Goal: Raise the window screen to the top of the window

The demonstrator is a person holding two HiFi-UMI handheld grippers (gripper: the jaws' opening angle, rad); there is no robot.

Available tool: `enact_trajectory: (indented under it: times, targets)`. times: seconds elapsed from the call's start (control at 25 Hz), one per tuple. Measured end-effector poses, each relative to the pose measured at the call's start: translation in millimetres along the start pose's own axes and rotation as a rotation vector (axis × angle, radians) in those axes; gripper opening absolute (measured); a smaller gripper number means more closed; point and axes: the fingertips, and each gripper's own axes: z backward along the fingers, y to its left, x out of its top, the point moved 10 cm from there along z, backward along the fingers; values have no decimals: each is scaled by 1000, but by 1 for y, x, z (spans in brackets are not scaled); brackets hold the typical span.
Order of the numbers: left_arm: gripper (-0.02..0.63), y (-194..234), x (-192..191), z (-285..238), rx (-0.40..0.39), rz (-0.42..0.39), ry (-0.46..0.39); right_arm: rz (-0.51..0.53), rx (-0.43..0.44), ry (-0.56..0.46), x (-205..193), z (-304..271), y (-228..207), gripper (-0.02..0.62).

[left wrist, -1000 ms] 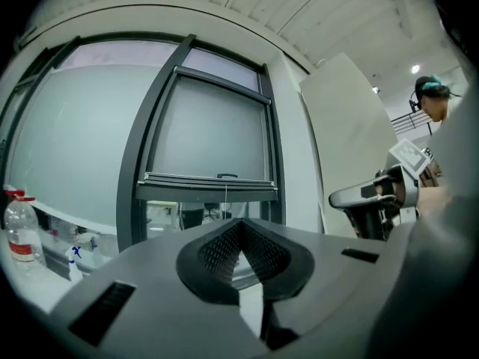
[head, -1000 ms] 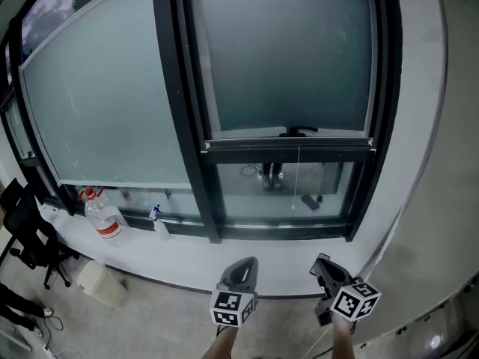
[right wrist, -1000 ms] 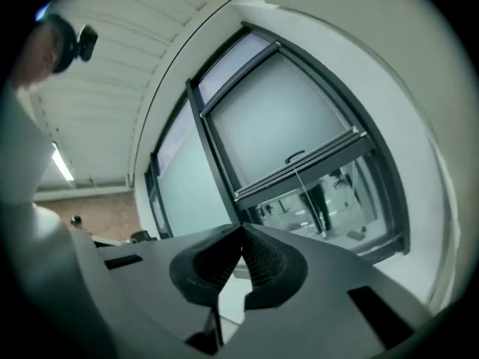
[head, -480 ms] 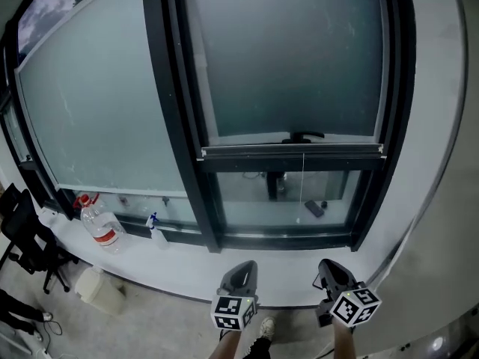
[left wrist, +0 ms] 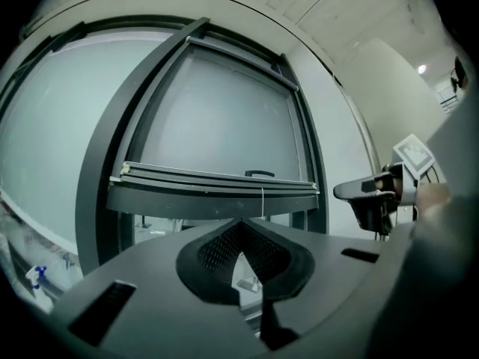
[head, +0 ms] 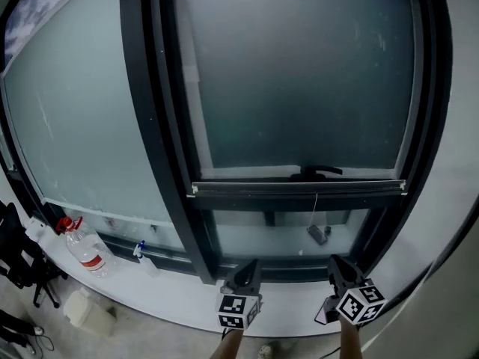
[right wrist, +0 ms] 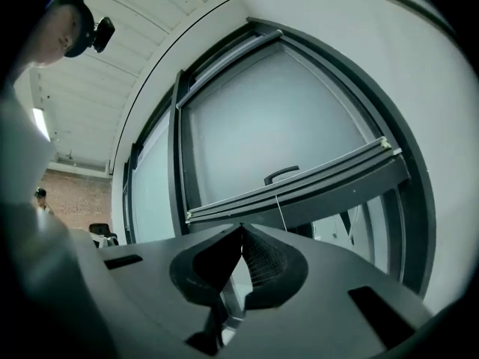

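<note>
The grey window screen fills the upper part of the dark-framed window. Its bottom bar runs level about a third of the way up the opening, with a small black handle on top and a thin cord hanging below. My left gripper and right gripper are both shut and hold nothing. They point level at the window over the sill, below the bar and apart from it. In the left gripper view the bar lies above the shut jaws; the right gripper view shows the handle.
A white sill runs under the window. On it at the left stand a water bottle and a small spray bottle. A black chair and a white container are on the floor at the far left.
Both grippers have moved forward toward the window, which now looks larger and closer. The screen's bottom bar has kept its place in the frame. Both grippers stay shut.
</note>
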Motion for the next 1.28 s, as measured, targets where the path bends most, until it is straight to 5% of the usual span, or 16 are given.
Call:
enact_trajectory:
  times: [0.52,0.72,0.92,1.0,1.08,1.28]
  targets:
    - [2,73,18,-101,25,-15,-42,92,-17,-43,18,-124,-38,5]
    - [2,70,26,-127,20,-87,-20,229,-29,16,33,-137,-51,5]
    - [3,64,57,-149,-27,-328,-7,513,6,132,58,-155,-63,5]
    - [109,62,70,-157,-85,-427,9,685,28,173,69,-162,-63,26]
    - [135,61,77,-165,-111,-557,62,876,37,232,76,-169,-65,81]
    - [133,57,90,-183,-118,-901,241,1324,55,424,76,-186,-72,80]
